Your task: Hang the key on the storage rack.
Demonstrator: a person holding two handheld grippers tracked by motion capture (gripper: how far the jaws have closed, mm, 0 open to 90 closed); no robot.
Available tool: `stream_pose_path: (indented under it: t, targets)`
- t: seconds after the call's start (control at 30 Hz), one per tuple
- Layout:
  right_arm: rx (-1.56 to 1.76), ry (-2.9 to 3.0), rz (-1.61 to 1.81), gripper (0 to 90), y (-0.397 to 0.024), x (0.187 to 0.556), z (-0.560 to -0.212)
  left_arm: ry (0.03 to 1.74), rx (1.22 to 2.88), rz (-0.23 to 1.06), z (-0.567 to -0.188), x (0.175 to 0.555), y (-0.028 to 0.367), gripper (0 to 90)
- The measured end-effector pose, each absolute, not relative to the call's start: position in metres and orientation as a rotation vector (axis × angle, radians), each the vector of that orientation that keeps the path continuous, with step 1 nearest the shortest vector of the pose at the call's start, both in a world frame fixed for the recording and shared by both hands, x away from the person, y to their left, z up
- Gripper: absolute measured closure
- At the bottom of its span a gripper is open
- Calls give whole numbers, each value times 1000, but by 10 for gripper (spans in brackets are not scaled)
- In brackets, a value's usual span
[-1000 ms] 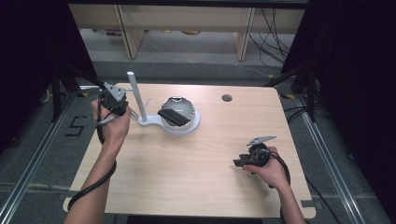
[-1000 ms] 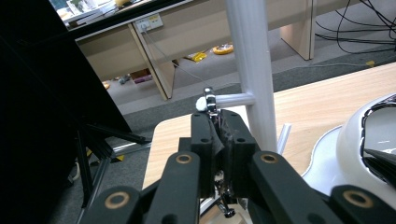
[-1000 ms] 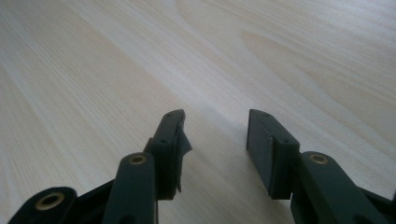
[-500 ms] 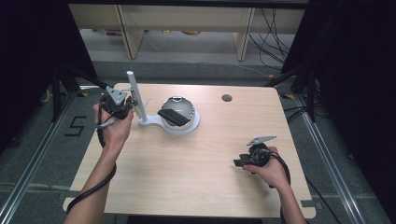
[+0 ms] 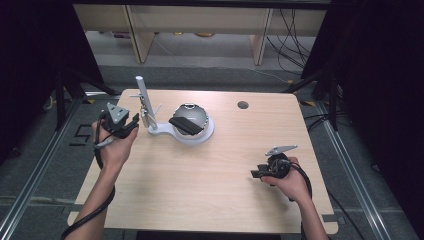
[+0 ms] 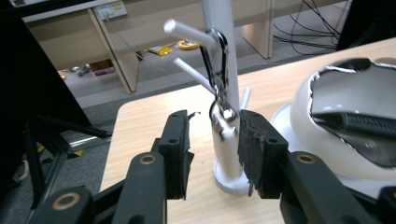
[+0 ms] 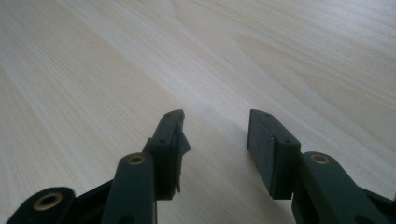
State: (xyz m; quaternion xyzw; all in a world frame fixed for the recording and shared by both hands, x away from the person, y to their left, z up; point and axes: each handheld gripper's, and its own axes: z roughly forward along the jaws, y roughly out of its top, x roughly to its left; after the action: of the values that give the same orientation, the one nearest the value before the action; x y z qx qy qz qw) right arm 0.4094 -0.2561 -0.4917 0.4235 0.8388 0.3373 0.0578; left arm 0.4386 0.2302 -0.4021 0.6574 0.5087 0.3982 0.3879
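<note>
Both jaws apart; carabiner (image 6: 218, 70) on post (image 6: 223, 28).

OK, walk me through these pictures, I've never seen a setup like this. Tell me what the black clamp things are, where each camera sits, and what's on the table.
No robot arm here: a person holds a hand-held clamp tool in each hand. The high view looks down on the wooden table from above the person's side, with the left gripper at its left and the right gripper at its right.

The other two pictures come from cameras riding on the grippers, looking along their black jaws.

On the table stands a white stand with pegs, joined to a round white base. A metal clip hangs from one peg. The left gripper's jaws have just been opening; the clip's lower end lies between them, seemingly released. The right gripper's jaws are open over bare wood, holding nothing.
</note>
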Motion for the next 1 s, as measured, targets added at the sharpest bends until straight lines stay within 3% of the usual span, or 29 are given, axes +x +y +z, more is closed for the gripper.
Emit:
stream_pose_path:
  t: [0.3, 0.7, 1.0]
  targets:
    - [1254, 2536, 1041, 560, -258, 410, -493, 1248, 1667, 977, -421, 413, 241, 593]
    - [1265, 2532, 1017, 552, -259, 410, -493, 1209, 1665, 914, -479, 370, 243, 543]
    - [1257, 2521, 1035, 547, -258, 409, -495, 1197, 1634, 888, -504, 357, 241, 495]
